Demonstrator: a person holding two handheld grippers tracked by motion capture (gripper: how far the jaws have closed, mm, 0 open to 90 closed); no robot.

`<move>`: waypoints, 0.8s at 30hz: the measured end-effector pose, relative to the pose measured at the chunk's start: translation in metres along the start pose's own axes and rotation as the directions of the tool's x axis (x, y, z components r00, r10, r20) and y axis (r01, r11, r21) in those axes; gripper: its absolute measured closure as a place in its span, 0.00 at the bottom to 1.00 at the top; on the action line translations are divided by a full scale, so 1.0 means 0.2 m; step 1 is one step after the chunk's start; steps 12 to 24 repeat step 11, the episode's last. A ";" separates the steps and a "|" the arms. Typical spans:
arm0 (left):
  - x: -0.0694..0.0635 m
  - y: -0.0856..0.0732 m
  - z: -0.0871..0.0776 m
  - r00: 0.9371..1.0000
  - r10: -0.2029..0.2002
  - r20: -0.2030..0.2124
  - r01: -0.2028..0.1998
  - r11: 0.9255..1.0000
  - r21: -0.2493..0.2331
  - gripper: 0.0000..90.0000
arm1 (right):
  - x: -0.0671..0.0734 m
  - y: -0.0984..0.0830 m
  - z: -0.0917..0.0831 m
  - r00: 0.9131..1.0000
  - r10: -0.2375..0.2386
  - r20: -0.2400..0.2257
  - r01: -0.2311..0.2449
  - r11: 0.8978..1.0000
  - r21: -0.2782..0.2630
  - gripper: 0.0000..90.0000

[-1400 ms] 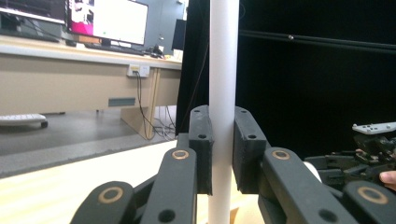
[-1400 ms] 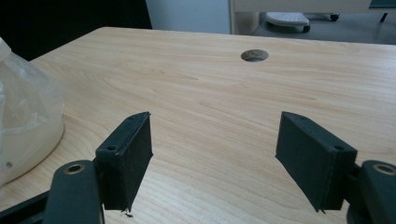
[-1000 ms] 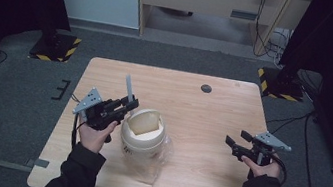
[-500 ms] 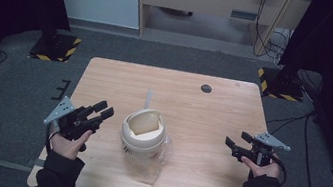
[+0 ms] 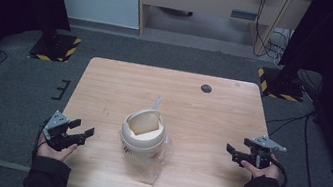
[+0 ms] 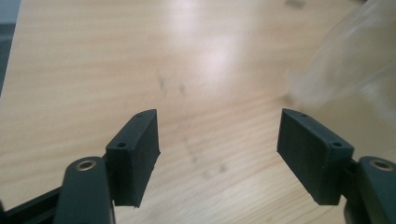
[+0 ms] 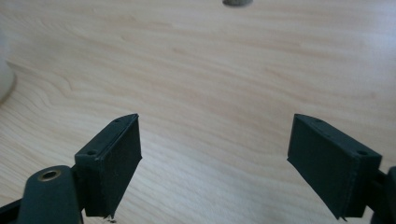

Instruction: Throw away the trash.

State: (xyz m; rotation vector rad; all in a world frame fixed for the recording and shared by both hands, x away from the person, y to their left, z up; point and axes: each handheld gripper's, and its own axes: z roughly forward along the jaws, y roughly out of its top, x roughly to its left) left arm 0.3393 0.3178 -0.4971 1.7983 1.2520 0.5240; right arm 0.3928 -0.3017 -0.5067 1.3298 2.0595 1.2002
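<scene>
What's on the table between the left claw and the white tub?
Nothing: the high view shows bare wood between the left gripper and the white tub.

One camera sits high up on the person's side and looks forward and down. It sees the whole tabletop (image 5: 119, 91), the grey floor around it and both arms coming in from the bottom. The other two cameras ride low on the claws, very near the wood. The left claw (image 6: 217, 149) camera looks across the tabletop toward the white tub (image 5: 143, 133), which shows blurry at its right edge. The right claw (image 7: 215, 158) camera looks over bare wood toward the small dark disc (image 7: 237, 3), which the high camera also sees.
</scene>
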 end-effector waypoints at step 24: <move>0.03 -0.08 0.12 0.998 0.024 -0.057 -0.012 0.980 0.200 0.22 | -0.05 -0.09 0.06 0.999 -0.013 0.036 0.008 0.989 0.150 0.14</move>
